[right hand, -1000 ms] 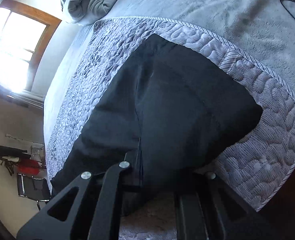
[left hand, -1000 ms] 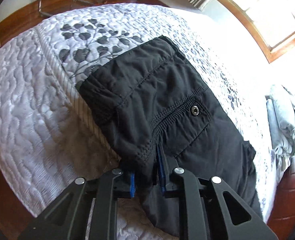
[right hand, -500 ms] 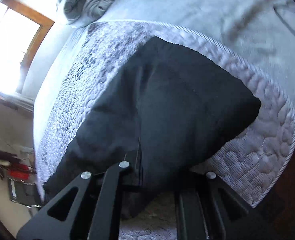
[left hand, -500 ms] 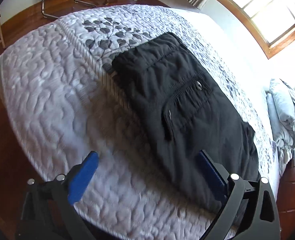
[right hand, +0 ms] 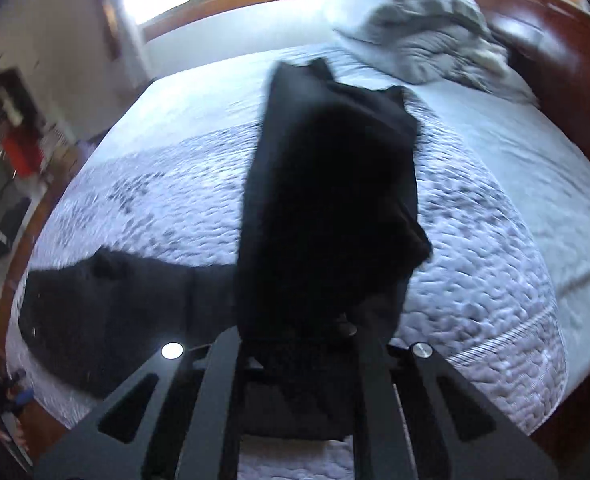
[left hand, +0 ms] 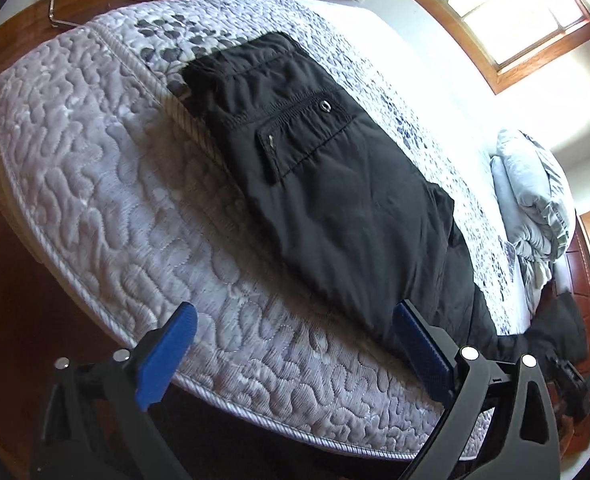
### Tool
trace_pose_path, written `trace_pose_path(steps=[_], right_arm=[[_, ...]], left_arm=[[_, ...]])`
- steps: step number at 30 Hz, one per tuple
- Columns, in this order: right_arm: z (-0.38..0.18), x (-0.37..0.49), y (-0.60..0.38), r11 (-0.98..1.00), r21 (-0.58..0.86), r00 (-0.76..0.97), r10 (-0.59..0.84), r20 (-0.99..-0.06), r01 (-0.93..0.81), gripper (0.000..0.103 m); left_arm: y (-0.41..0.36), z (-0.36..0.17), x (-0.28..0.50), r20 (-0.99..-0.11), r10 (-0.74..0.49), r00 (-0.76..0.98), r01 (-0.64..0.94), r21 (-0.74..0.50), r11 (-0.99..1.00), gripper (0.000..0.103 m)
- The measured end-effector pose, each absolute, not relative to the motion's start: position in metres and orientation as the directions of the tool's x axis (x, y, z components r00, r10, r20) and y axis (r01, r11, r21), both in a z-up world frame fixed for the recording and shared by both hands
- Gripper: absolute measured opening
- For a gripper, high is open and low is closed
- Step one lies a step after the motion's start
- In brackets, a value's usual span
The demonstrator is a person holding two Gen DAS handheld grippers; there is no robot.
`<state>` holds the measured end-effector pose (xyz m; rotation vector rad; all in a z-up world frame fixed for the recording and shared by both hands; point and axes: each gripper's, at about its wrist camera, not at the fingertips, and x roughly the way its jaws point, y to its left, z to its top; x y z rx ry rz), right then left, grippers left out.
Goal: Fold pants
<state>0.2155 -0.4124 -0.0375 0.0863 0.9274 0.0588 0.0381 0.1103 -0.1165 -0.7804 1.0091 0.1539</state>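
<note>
Left gripper [left hand: 293, 344], clamped on fabric a second ago, now hangs released at lower frame; right gripper [right hand: 299, 340] grasps the one pair of black nylon pants [left hand: 335, 184], lifting its end above the quilted bed [left hand: 107, 184].

A home bedroom: quilted bed [left hand: 107, 200], rumpled pillow [right hand: 411, 40], wooden-framed window [left hand: 507, 20].

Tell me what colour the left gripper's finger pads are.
Blue; the pads show best in the left wrist view.
</note>
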Motion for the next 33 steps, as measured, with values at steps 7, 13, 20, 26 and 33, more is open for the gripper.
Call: trace_pose_path(steps=[7,13,20,26,33], right_arm=[[-0.078,0.220,-0.323,0.985,0.025,0.496,0.107,-0.862,-0.168,0.007],[-0.111,0.207,-0.288,0.979,-0.008,0.436,0.084,-0.896,-0.205,0.007],[-0.124,0.195,-0.256,0.960,-0.076,0.426,0.047,-0.903,-0.268,0.008],[-0.151,0.188,-0.242,0.934,-0.120,0.386,0.021,-0.922,-0.336,0.032],[-0.127,0.166,-0.267,0.914,0.170,0.354,0.308,-0.883,-0.369,0.067]], left_arm=[[0.122,-0.116,0.022,-0.799,-0.225,0.558,-0.479,-0.532,0.698,0.099],[0.132,-0.121,0.008,-0.804,-0.220,0.553,-0.505,-0.533,0.679,0.099],[0.133,-0.129,0.003,-0.811,-0.224,0.540,-0.523,-0.532,0.665,0.099],[0.126,-0.130,0.005,-0.815,-0.242,0.527,-0.517,-0.534,0.670,0.099],[0.124,-0.131,0.007,-0.820,-0.247,0.516,-0.525,-0.530,0.666,0.099]])
